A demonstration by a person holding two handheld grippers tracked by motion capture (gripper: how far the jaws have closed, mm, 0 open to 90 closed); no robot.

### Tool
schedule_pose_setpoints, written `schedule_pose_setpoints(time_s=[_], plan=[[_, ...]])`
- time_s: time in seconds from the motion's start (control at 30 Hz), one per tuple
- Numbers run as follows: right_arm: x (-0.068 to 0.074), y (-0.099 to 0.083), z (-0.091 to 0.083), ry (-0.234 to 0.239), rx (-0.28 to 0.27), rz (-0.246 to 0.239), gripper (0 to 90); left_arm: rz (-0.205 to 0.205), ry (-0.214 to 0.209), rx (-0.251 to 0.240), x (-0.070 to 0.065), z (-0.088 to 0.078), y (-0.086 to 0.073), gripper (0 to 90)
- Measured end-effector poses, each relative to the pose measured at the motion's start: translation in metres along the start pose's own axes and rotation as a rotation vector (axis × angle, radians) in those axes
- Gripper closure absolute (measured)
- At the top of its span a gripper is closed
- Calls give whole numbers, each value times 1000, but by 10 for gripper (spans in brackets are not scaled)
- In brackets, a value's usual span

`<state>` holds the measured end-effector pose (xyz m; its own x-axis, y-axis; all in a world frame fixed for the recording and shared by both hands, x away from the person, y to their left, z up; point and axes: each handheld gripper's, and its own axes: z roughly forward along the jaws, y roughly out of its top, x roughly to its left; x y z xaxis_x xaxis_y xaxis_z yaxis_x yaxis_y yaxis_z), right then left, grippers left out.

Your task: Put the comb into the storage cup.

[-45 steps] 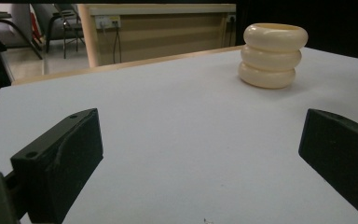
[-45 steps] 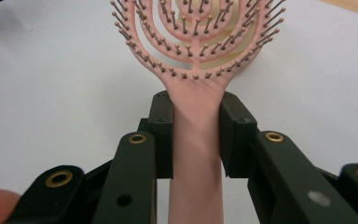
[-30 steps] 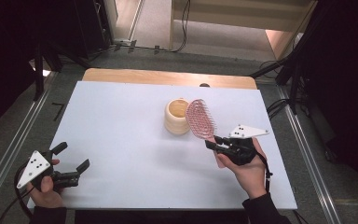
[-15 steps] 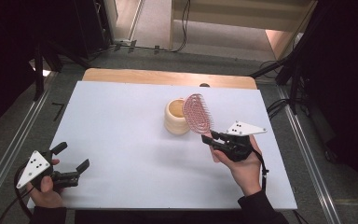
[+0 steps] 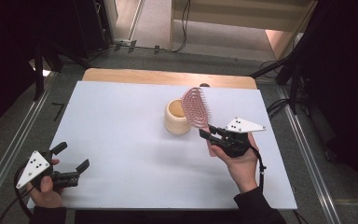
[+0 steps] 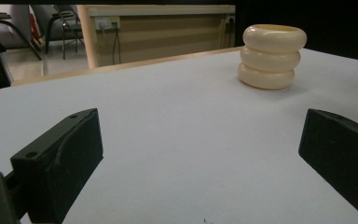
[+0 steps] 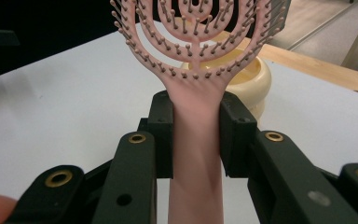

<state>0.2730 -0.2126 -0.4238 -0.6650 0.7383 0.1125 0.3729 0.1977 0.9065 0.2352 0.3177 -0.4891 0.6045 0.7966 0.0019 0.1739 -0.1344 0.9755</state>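
Pink brush (image 5: 195, 107) pinched in R tool (image 5: 207, 135) | above cup (image 5: 177, 117) | L tool (image 5: 72, 161) spread

- the pink hairbrush (image 7: 196, 70) is cut off by the top edge of the right gripper view, so its upper head is lost; its handle runs out at the bottom edge between the jaws.
- the cream ridged cup (image 7: 247, 79) sits behind the brush head beyond the jaws, partly hidden.
- in the left gripper view, the far jaw is clipped by the right edge.
- in the high view, the cup's (image 5: 177, 119) right side is covered by the brush head (image 5: 195, 107).
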Motion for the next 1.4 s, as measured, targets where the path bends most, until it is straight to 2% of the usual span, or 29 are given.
schedule_pose_setpoints(time_s=[0.13, 0.4, 0.6, 1.4], plan=[[-1, 1, 1, -4, -20, -4, 681, -1, -1, -2, 0, 0, 0, 3], [-5, 1, 3, 4, -62, 24, 681, 0, -1, -3, 0, 0, 0, 3], [-6, 1, 6, 7, -83, 11, 682, 0, -1, -2, 0, 0, 0, 3], [-9, 11, 18, 14, -126, 3, 681, 0, -2, -3, 0, 0, 0, 3]])
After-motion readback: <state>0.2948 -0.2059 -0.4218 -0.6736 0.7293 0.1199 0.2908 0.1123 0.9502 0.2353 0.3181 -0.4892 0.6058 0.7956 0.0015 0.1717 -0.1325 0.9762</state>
